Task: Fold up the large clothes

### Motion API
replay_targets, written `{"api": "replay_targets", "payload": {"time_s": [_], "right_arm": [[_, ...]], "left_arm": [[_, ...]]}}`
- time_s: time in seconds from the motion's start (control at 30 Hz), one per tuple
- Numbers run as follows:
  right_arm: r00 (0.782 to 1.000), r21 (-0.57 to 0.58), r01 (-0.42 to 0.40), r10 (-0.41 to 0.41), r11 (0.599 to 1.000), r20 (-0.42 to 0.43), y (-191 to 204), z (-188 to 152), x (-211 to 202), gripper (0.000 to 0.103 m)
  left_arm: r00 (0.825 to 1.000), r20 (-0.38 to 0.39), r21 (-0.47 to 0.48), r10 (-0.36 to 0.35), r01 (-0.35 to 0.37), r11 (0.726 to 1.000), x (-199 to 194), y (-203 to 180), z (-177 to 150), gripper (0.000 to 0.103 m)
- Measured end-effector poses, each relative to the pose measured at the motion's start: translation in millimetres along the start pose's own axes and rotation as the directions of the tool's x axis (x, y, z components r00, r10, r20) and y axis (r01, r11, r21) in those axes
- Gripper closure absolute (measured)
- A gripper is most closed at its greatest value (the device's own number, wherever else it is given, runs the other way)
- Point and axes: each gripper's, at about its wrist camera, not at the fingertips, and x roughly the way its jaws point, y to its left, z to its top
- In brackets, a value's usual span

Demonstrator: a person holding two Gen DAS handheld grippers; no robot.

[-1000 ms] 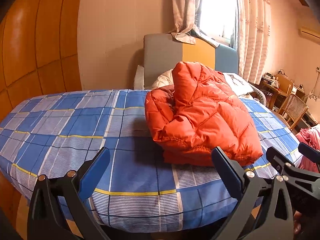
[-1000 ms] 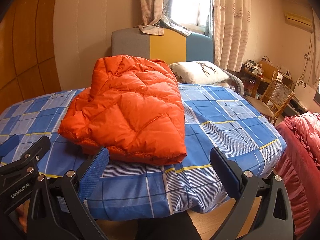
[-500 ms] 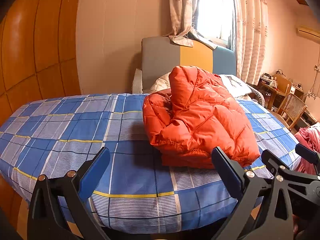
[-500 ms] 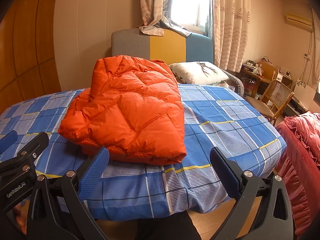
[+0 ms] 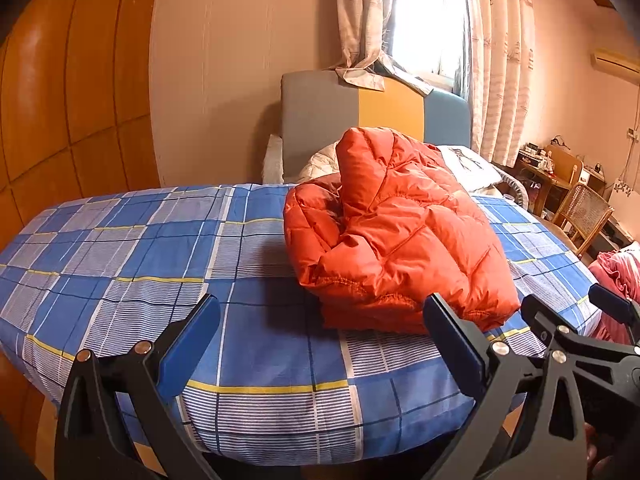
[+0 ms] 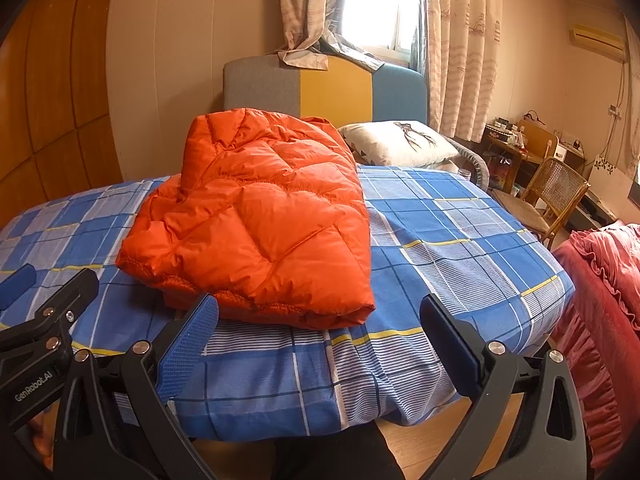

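The left tongs (image 5: 320, 344) gape wide with nothing between their blue pads, held off the near edge of the bed (image 5: 120, 248). In the left wrist view the folded orange jacket (image 5: 400, 240) lies on the blue checked sheet at about one o'clock from them, its hem just beyond the right pad and not touching it. The right tongs (image 6: 320, 340) stand equally wide and grip nothing; in their own view the jacket (image 6: 260, 216) sits at about eleven o'clock, its near folded edge just past the left pad, clear of it. A pillow (image 6: 400, 142) rests behind the jacket near the headboard (image 6: 320, 84). At three o'clock stands a cane chair (image 6: 552, 188).
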Motion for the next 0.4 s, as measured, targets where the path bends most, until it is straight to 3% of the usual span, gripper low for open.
{"api": "replay_targets", "payload": {"time_s": [0.4], "right_arm": [[1.000, 0.004, -0.003, 0.003, 1.000, -0.008, -2.1, 0.8, 1.3, 0.003]], "left_arm": [[0.999, -0.036, -0.047, 0.012, -0.014, 0.999, 7.2, 5.9, -1.3, 0.002]]}}
